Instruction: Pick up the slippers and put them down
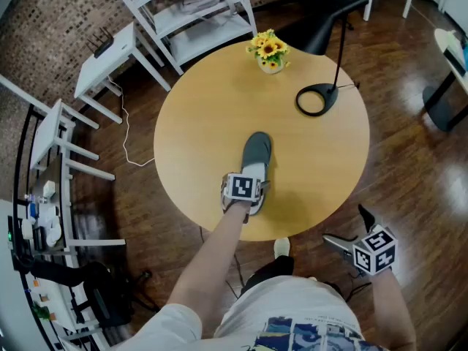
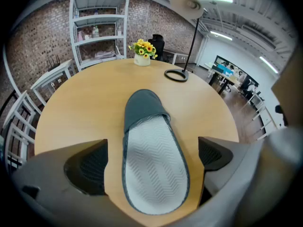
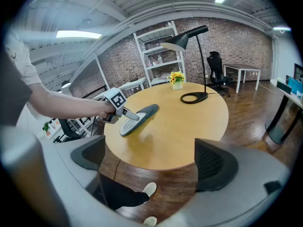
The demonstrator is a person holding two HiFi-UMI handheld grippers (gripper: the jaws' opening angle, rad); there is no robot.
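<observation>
One grey slipper [image 1: 257, 154] with a pale ribbed insole lies flat on the round wooden table [image 1: 205, 115], toe pointing away from me, heel near the front edge. My left gripper [image 1: 247, 190] is over the heel, open wide. In the left gripper view the slipper [image 2: 151, 160] lies between the two jaws of the left gripper [image 2: 152, 152], and neither jaw touches it. My right gripper [image 1: 347, 229] hangs open and empty, off the table at the lower right, above the wood floor. The right gripper view shows the slipper [image 3: 137, 117] and the left gripper [image 3: 118, 110] from the side.
A vase of sunflowers [image 1: 269, 52] and a black desk lamp's ring base [image 1: 316, 99] stand at the table's far side. White shelves [image 1: 197, 13] and a black office chair [image 1: 329, 6] lie beyond. A white side table [image 1: 110, 53] is at the left.
</observation>
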